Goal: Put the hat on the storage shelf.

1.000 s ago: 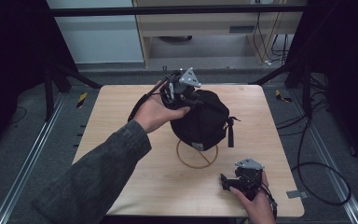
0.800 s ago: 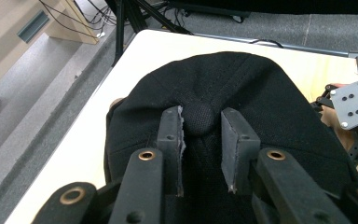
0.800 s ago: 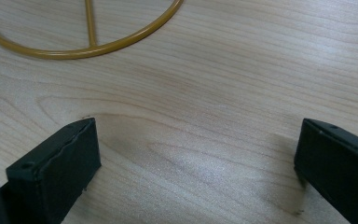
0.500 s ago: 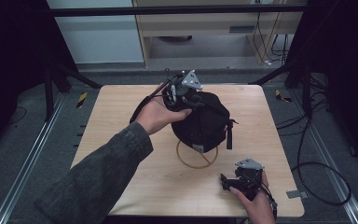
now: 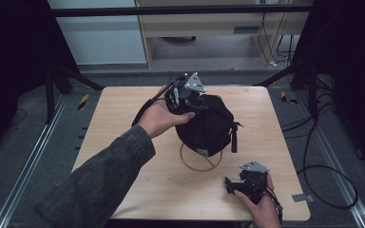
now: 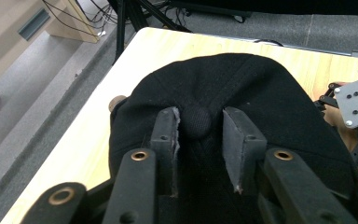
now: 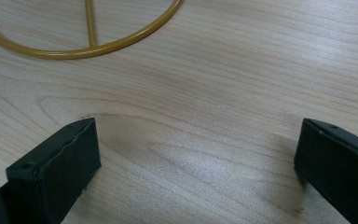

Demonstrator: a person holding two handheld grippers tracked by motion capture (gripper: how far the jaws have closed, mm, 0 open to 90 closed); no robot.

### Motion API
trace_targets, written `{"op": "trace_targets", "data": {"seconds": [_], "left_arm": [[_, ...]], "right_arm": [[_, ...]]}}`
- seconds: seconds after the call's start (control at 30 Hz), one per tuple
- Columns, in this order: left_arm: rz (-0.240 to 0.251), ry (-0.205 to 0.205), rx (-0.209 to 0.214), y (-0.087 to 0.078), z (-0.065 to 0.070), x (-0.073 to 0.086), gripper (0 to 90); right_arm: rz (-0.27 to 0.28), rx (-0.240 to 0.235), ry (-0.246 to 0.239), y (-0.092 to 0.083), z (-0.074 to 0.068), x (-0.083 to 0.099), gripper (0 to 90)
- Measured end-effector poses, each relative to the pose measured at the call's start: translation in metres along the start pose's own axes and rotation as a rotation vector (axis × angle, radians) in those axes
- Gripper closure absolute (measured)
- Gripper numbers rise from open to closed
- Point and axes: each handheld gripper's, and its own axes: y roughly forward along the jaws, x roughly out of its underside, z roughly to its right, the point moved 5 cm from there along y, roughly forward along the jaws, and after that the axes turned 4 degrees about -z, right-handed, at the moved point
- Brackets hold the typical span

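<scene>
A black cap [image 5: 209,124] sits on a stand with a gold wire ring base [image 5: 200,164] in the middle of the wooden table [image 5: 119,123]. My left gripper [image 5: 194,100] is at the cap's crown, held by a hand in a dark sleeve. In the left gripper view its jaws [image 6: 199,120] have just been opening and stand on either side of the cap's top button [image 6: 196,128], a small gap showing at the right pad [image 6: 237,135]. My right gripper [image 5: 231,184] rests open on the table at the front right. Its jaws [image 7: 196,144] are wide apart over bare wood, near the gold ring [image 7: 88,49].
Metal rails run along the floor on both sides of the table. Black frame legs and cables stand behind and to the right. A shelf unit is at the back. The table's left half [image 5: 109,142] is bare wood.
</scene>
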Motion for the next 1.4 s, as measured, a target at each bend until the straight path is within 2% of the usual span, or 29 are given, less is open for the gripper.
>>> {"op": "trace_targets", "data": {"seconds": [0.07,0.3,0.33,0.37,0.53,0.93,1.07,1.37,1.4], "left_arm": [[0.008,0.004,-0.01,-0.001,0.0,0.001,63.7],[0.044,-0.013,-0.037,-0.006,-0.002,0.001,41.8],[0.05,-0.013,-0.043,-0.007,-0.002,0.001,34.6],[0.053,-0.013,-0.047,-0.007,-0.002,0.001,34.6],[0.084,-0.038,-0.035,-0.015,0.002,-0.003,18.3],[0.074,-0.03,-0.018,-0.028,0.016,0.002,9.8],[0.083,-0.034,-0.017,-0.029,0.017,0.0,7.4],[0.102,-0.038,0.023,-0.029,0.028,0.002,5.3],[0.116,-0.043,0.022,-0.03,0.03,0.002,5.3]], "right_arm": [[0.0,0.0,0.0,0.0,0.0,0.0,0.4],[0.0,0.0,0.0,0.0,0.0,0.0,0.4],[0.0,0.0,0.0,0.0,0.0,0.0,0.4],[0.0,0.0,0.0,0.0,0.0,0.0,0.4],[-0.002,0.0,0.0,0.0,0.0,0.0,0.4],[-0.002,0.0,0.001,0.0,0.0,0.0,0.4],[-0.002,0.0,0.002,0.0,0.0,0.0,0.4],[-0.003,-0.001,0.006,0.0,-0.001,0.0,0.4],[-0.003,0.0,0.005,0.0,-0.001,0.0,0.4]]}}
